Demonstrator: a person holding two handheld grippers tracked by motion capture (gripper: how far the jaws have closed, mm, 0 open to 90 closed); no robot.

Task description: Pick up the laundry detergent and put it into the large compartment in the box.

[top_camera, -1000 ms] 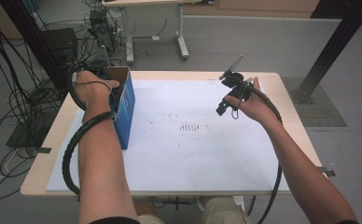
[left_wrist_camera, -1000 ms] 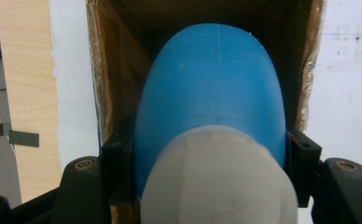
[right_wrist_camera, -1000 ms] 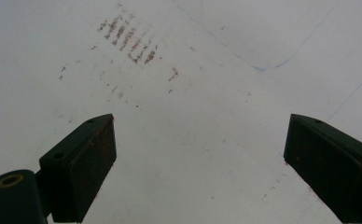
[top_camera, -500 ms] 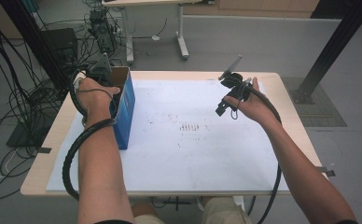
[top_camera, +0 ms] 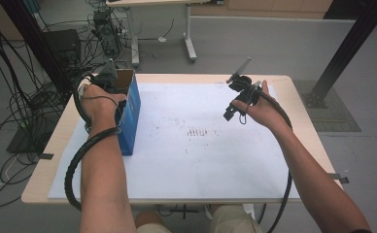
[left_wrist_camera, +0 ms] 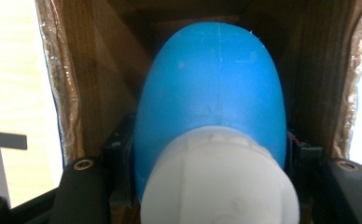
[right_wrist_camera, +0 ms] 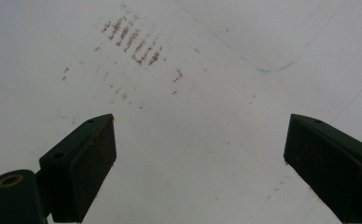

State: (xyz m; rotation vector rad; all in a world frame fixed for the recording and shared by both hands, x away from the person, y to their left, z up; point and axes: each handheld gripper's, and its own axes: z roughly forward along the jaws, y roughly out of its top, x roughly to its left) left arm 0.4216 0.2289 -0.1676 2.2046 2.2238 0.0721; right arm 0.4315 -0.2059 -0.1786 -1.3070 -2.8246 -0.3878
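While the left gripper [top_camera: 110,80] is clamped on a blue bottle [left_wrist_camera: 212,93], apparently neck-up inside the box [top_camera: 130,104], the right gripper [right_wrist_camera: 200,172] hovers apart, jaws wide.

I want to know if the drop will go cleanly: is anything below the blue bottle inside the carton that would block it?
Nothing visible does. The left gripper is shut on the blue bottle, which hangs inside the brown-lined carton; its walls stand close on both sides, and the floor beneath is hidden by the bottle itself.
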